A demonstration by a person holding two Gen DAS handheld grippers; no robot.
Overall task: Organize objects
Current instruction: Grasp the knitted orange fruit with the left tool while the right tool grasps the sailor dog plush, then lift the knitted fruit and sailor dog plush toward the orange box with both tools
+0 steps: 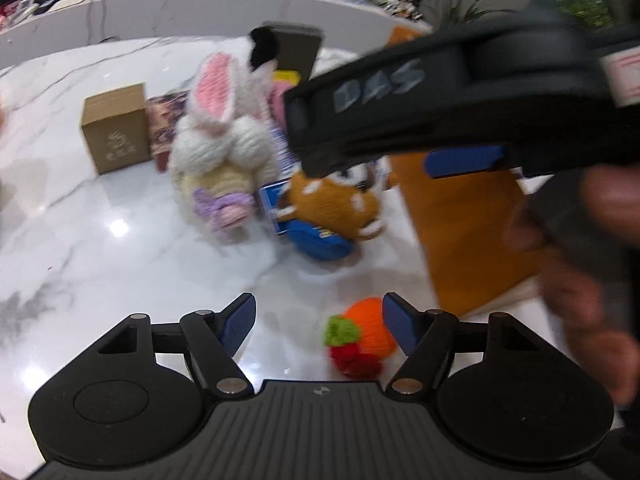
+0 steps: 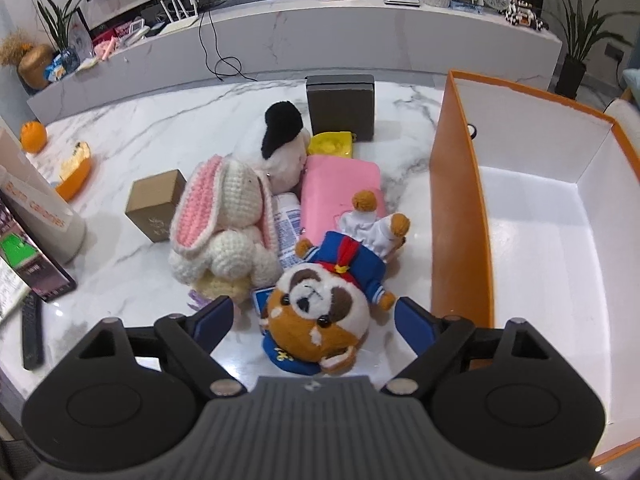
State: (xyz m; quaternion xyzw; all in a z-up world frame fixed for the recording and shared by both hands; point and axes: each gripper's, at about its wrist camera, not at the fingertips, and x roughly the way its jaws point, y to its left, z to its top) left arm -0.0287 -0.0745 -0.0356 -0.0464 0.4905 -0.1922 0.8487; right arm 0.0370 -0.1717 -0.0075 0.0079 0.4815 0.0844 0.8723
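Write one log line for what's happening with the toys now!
right gripper: open around dog plush | left gripper: open beside crochet carrot | orange box: empty

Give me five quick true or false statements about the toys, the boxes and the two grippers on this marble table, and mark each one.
1. The dog toy in the sailor suit lies between the right gripper's fingers. True.
2. The orange box already holds the knitted rabbit. False: the box's white inside is bare where visible, and the rabbit sits on the table.
3. The left gripper is shut on the knitted carrot. False: its fingers stand apart, and the carrot lies by the right-hand one.
4. A small brown cardboard box stands beside the rabbit. True.
5. The pink case is inside the orange box. False: it lies on the table behind the dog toy.
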